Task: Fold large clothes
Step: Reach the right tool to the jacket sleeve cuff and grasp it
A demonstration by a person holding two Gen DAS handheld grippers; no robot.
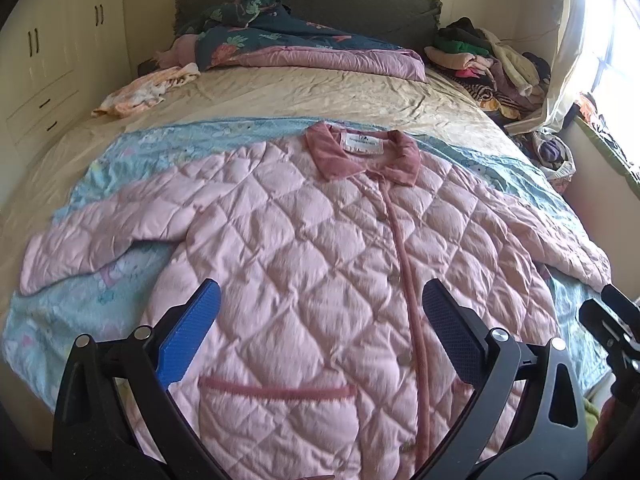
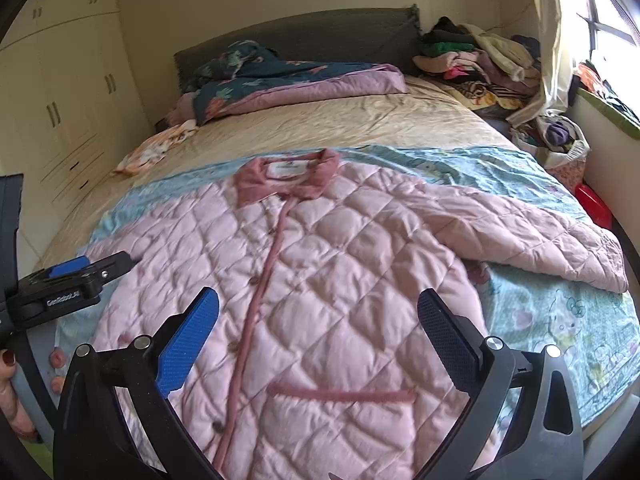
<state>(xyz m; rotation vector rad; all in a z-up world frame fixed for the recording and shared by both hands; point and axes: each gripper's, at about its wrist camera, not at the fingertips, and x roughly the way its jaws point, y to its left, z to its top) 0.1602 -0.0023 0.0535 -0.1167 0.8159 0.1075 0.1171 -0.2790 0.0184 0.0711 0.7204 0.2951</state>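
Both tools hang above the near hem, holding nothing: the left gripper (image 1: 318,334) spread wide, the right gripper (image 2: 318,334) equally wide. Beneath them the pink quilted coat (image 1: 304,248) lies flat, front up, on a blue sheet (image 1: 132,156) across the bed (image 1: 304,92), running lengthwise from hem toward the darker pink collar (image 1: 362,152), sleeves splayed sideways.

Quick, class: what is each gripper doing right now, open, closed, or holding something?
Left gripper: open, holding nothing, above the pink quilted jacket.
Right gripper: open, holding nothing.
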